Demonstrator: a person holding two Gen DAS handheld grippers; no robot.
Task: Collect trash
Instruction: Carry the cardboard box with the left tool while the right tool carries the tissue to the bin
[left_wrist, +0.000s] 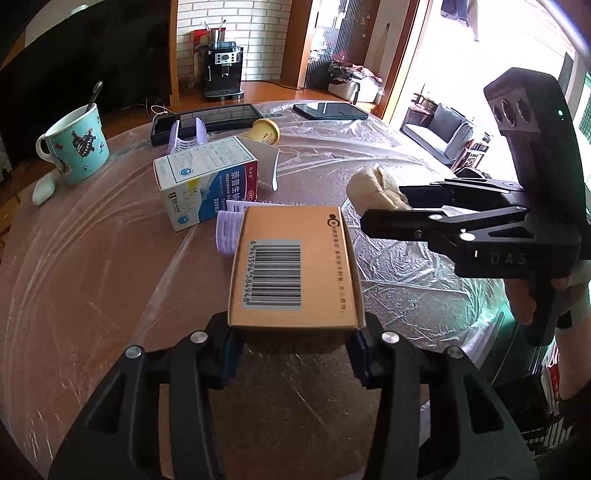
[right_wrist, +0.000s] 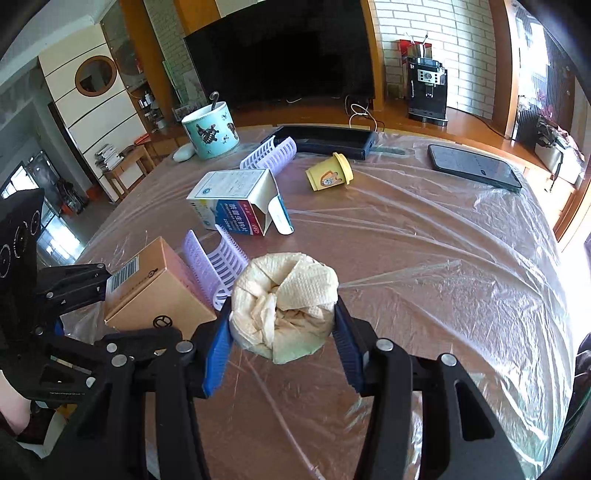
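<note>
My left gripper (left_wrist: 293, 332) is shut on a brown cardboard box (left_wrist: 293, 266) with a barcode, held just above the table; the box also shows in the right wrist view (right_wrist: 155, 291). My right gripper (right_wrist: 282, 332) is shut on a crumpled beige paper-towel wad (right_wrist: 284, 299), which also shows in the left wrist view (left_wrist: 376, 186) to the right of the box. An open white-and-blue medicine box (left_wrist: 207, 177) (right_wrist: 236, 206), purple plastic trays (right_wrist: 218, 266) (right_wrist: 269, 153) and a small yellow cup (right_wrist: 330, 177) on its side lie on the table.
The round table (right_wrist: 424, 258) is covered with clear plastic film. A teal mug (left_wrist: 75, 147) with a spoon and a white earbud case (left_wrist: 43, 189) stand at the left. A black tray (right_wrist: 325, 140) and a phone (right_wrist: 474, 166) lie at the back. A coffee machine (right_wrist: 426, 90) stands behind.
</note>
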